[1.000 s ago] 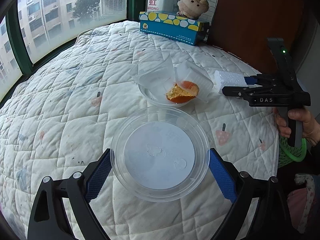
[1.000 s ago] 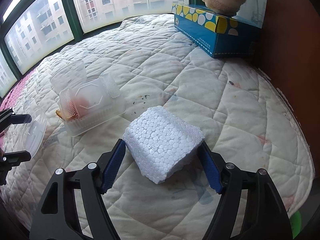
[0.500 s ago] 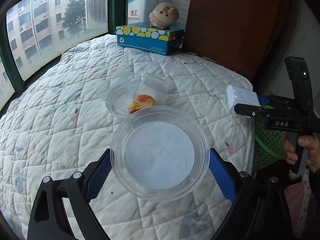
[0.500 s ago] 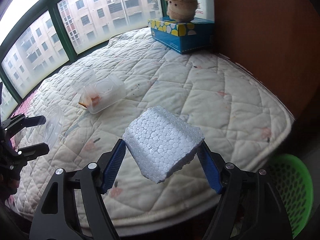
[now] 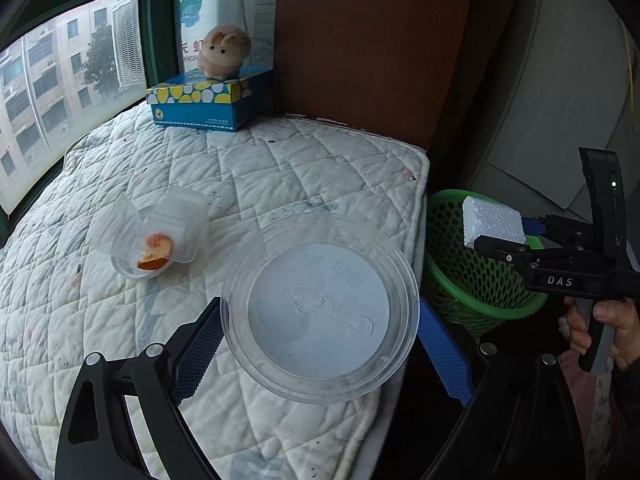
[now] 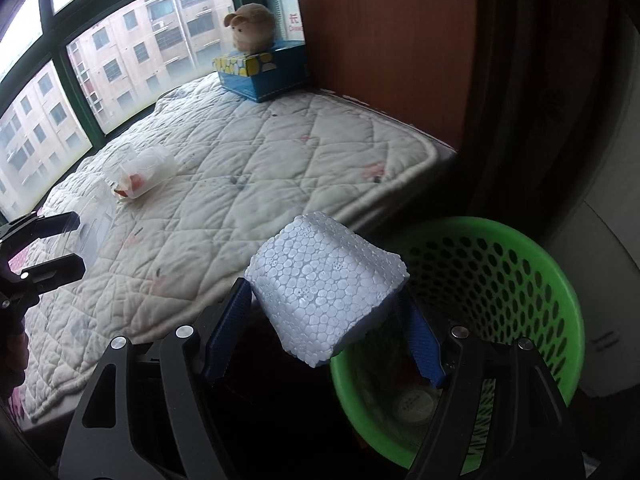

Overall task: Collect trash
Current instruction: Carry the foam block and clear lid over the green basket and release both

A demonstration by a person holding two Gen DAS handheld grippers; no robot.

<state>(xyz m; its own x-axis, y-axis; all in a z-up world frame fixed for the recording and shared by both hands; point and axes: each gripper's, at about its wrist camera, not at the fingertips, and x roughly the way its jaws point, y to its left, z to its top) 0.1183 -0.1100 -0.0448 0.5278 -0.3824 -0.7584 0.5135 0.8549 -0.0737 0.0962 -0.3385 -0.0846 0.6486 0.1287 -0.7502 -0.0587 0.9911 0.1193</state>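
The right gripper (image 6: 324, 320) clamped the foam block (image 6: 326, 292) at the near rim of the green basket (image 6: 540, 280) — released there, it might land outside. The left gripper (image 5: 320, 340) pinched the clear lid (image 5: 320, 308) over the quilt's (image 5: 280, 184) edge — it could slip.

- A white quilted mattress (image 5: 280, 176) filled most of both views, its cover speckled with small marks.
- A blue box (image 5: 208, 104) with yellow and white spots stood at the far end, near the window (image 6: 120, 76).
- A tan plush toy (image 5: 224, 52) sat on top of the box.
- A brown wooden panel (image 5: 372, 40) rose behind the mattress.
- Apartment blocks (image 6: 32, 128) showed through the glass.
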